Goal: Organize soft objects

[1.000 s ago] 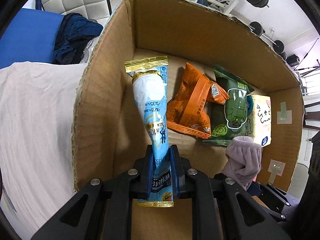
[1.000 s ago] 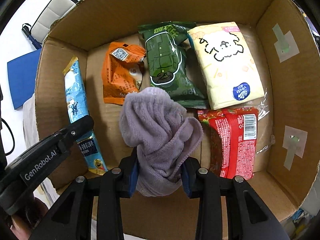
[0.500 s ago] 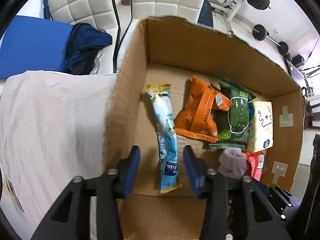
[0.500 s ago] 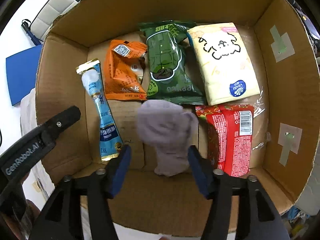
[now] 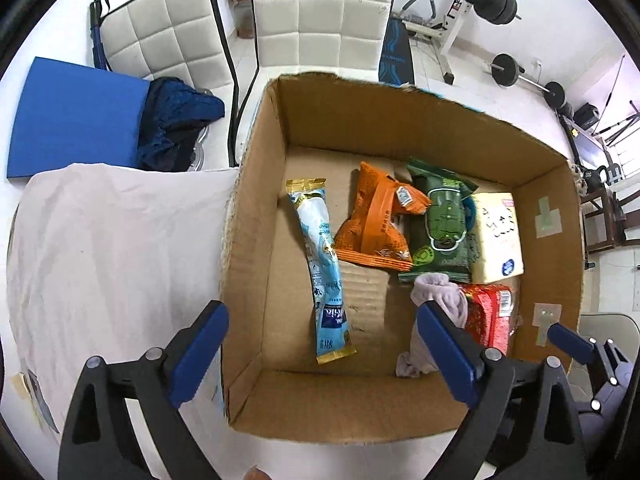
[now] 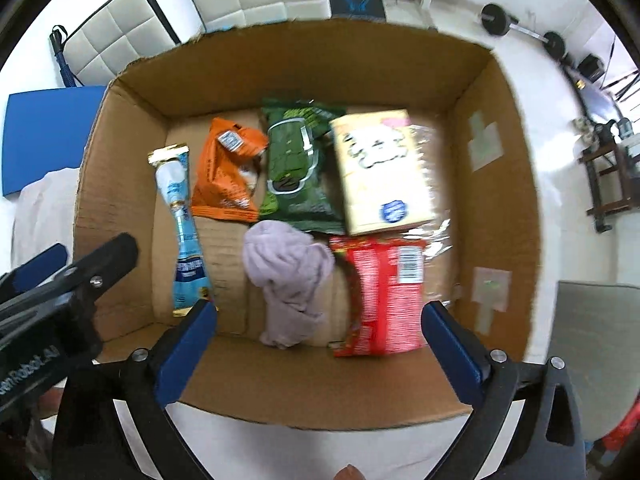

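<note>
A lilac sock (image 6: 289, 280) lies crumpled on the floor of an open cardboard box (image 6: 496, 184), near the front wall, between a long blue sachet (image 6: 182, 236) on its left and a red packet (image 6: 384, 300) bearing a barcode on its right. Behind it sit an orange snack bag (image 6: 228, 172), a green wipes pack (image 6: 298, 164) and a cream tissue pack (image 6: 380, 168) with a cartoon drawing and a round blue logo too blurred to read. Above the box's near edge the right hand-held gripper (image 6: 316, 340) hovers, its blue-padded jaws spread wide and holding nothing. The left hand-held gripper (image 5: 324, 344), likewise released, hangs over the box's left near corner; its black side reads "GenRobot.AI" only in part. The box rests on a tabletop draped in white cloth (image 5: 112, 248).
</note>
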A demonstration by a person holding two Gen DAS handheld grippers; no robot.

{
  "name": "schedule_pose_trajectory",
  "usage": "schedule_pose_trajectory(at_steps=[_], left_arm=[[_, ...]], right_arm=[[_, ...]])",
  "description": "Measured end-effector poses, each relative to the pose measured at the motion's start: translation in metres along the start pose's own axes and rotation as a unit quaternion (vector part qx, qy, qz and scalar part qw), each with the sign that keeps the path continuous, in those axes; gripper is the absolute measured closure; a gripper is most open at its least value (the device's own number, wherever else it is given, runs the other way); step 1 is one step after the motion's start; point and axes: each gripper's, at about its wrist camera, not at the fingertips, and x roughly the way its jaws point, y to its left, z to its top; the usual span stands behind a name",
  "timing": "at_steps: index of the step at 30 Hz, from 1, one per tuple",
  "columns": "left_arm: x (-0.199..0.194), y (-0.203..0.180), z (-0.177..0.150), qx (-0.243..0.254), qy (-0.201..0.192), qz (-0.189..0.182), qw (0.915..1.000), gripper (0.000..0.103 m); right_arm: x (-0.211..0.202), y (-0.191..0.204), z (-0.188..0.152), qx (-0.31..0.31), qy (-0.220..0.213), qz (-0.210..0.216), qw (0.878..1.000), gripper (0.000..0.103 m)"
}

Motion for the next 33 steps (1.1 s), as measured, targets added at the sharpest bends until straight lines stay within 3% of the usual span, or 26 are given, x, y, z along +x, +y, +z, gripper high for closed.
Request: schedule_pose_trajectory(at_steps=[6,13,25,33], left_arm=[[-0.024,-0.007,-0.014,0.008,-0.020,0.008,0.9997,0.006],[-0.074,-0.012,-0.042,0.007,-0.066,0.006,0.9978,0.006],[-0.203,-0.039,-0.125,0.022,-0.167,0.007,0.9857,0.006],[-0.264,-0.037,-0.173,0.002,-0.186,-0.024,0.9823,0.006]], right_arm=[[-0.023,-0.015,-0.011,0.009,-0.009,0.001,1.000,0.000],[-0.069,-0.023,-0.038,0.005,-0.051,0.003,0.999,0.000],[-0.183,-0.042,-0.132,-0.002,-0.149,0.014,0.989,0.000],[-0.264,-0.064,-0.194,0.009,-0.206,0.032,0.978,0.000]])
